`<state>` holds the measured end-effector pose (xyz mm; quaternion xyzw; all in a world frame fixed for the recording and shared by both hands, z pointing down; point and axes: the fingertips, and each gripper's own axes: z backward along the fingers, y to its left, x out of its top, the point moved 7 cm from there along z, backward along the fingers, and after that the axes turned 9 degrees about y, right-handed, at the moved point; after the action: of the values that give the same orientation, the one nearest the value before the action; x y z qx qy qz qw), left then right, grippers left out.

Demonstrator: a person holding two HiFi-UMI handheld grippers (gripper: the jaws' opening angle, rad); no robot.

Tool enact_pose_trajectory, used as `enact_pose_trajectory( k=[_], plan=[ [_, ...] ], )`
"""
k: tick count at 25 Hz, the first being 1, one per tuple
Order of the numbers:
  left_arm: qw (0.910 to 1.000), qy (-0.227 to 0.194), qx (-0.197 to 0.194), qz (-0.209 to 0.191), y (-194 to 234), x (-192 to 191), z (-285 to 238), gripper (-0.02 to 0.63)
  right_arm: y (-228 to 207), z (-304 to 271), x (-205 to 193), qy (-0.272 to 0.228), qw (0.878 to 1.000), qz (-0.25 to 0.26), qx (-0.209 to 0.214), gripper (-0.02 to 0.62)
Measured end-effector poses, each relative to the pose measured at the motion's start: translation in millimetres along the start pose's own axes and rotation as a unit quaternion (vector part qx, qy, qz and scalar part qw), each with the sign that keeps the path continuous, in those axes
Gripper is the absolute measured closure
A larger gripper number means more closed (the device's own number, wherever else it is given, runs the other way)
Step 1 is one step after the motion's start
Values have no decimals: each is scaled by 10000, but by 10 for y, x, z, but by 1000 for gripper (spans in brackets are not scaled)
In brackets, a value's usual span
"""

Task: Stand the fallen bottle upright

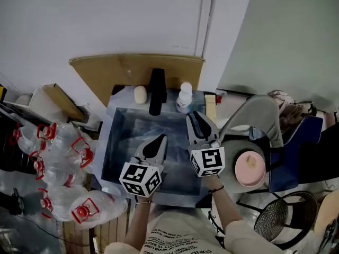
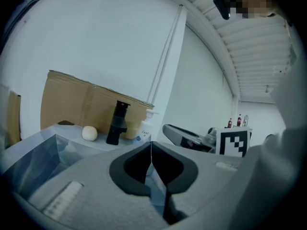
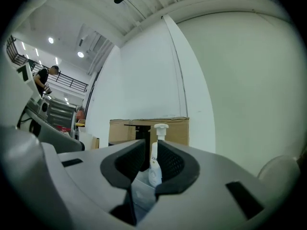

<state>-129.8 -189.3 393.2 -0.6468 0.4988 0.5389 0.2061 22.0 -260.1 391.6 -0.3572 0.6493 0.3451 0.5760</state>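
White pump bottle [image 1: 184,98]; black bottle [image 1: 157,89]; blue tray [image 1: 123,128].

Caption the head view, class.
Left gripper and right gripper hover over a blue tray; pump bottle, black bottle upright at its far edge.

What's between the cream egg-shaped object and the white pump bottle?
A tall black bottle, standing upright. The head view shows it best, and the left gripper view shows it too.

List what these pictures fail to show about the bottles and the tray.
Pump bottle: in the right gripper view, below the pump head only a strip shows through the right gripper's narrow gap; its pads cover the rest.
Black bottle: in the same view, mostly behind a pad.
Tray floor: head view, near part under the left gripper and the right gripper.
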Motion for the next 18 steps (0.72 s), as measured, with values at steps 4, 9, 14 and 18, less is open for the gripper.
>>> enact_pose_trajectory(
  k=[4,9,14,18],
  plan=[
    [9999,-93,60,-78,-104,38,119,581,15,178,51,85,9999,-33,147,543],
    [9995,-201,87,-232,-267,79,281,581,40,396,150,137,9992,-10,368,569],
    [9988,-296,171,-350,-397,113,439,581,10,576,263,141,9984,-1,545,581],
    [9978,-381,264,-476,-452,152,573,581,-1,722,309,166,9975,-49,690,589]
  ],
)
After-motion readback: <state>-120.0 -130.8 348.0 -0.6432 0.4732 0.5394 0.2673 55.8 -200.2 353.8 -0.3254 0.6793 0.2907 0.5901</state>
